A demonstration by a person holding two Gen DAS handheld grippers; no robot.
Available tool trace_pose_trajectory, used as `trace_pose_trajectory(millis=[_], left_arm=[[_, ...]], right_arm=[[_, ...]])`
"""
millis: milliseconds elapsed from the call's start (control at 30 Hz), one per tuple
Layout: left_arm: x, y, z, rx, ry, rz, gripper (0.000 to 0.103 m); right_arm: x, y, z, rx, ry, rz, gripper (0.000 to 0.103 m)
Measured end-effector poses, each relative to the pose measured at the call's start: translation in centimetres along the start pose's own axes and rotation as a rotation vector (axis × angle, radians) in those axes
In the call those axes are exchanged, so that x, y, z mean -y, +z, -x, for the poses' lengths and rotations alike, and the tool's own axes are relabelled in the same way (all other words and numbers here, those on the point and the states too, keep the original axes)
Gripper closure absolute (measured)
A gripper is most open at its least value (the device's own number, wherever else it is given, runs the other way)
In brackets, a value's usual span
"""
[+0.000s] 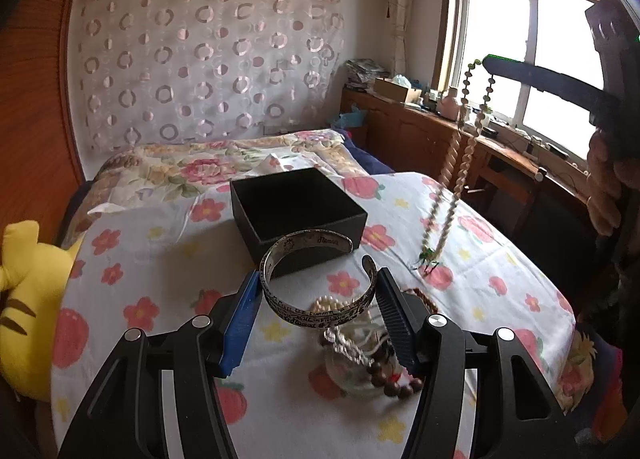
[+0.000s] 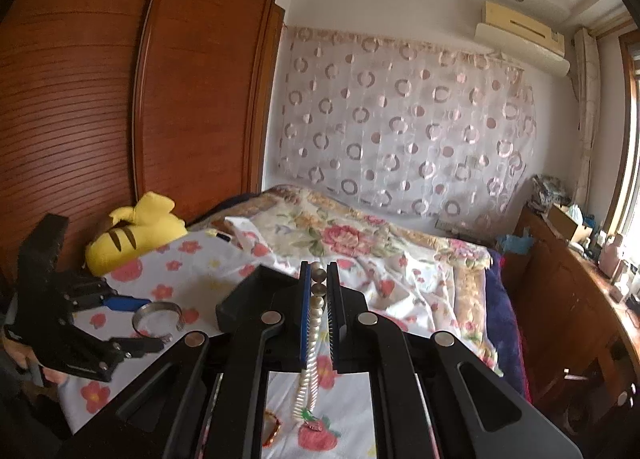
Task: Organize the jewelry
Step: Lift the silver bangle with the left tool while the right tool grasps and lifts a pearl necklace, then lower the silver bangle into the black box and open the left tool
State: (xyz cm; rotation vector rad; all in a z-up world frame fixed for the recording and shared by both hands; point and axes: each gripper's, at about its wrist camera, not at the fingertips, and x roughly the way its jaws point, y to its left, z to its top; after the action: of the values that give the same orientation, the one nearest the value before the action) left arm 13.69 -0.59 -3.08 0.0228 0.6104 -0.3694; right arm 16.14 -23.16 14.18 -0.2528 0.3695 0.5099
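Note:
My left gripper (image 1: pixel 316 279) is shut on a silver cuff bracelet (image 1: pixel 316 287), held just above the bed in front of an open black box (image 1: pixel 298 209). It also shows in the right wrist view (image 2: pixel 158 315). Under it lies a pile of jewelry (image 1: pixel 360 351): a pearl strand, a silver chain and dark wooden beads on a glass dish. My right gripper (image 2: pixel 319 283) is shut on a cream bead necklace (image 2: pixel 310 359) that hangs down, its green tassel near the sheet. In the left wrist view the necklace (image 1: pixel 460 163) dangles right of the box.
A bed with a flowered white sheet (image 1: pixel 160 279). A yellow plush toy (image 1: pixel 24 299) lies at its left edge by a wooden wardrobe (image 2: pixel 100 99). A wooden sideboard (image 1: pixel 440 127) with clutter stands under the window at right. An orange-red item (image 2: pixel 272 427) lies on the sheet.

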Motion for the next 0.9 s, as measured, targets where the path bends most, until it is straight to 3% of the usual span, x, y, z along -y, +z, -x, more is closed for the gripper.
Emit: trace_pose_trajectory(millis=[633,900], left_arm=[[-2.6,6.0,-7.8,-0.031,0.017,-0.012,0.047],[-4.0,6.7,-11.4,-0.07,0.018,0.006,0.047]], right_arm=[[0.7,5.8,-4.8,0.049,0.065,0.051,0.094],[1.3,7.6,-7.4,0.046,0.091,0.064,0.094]])
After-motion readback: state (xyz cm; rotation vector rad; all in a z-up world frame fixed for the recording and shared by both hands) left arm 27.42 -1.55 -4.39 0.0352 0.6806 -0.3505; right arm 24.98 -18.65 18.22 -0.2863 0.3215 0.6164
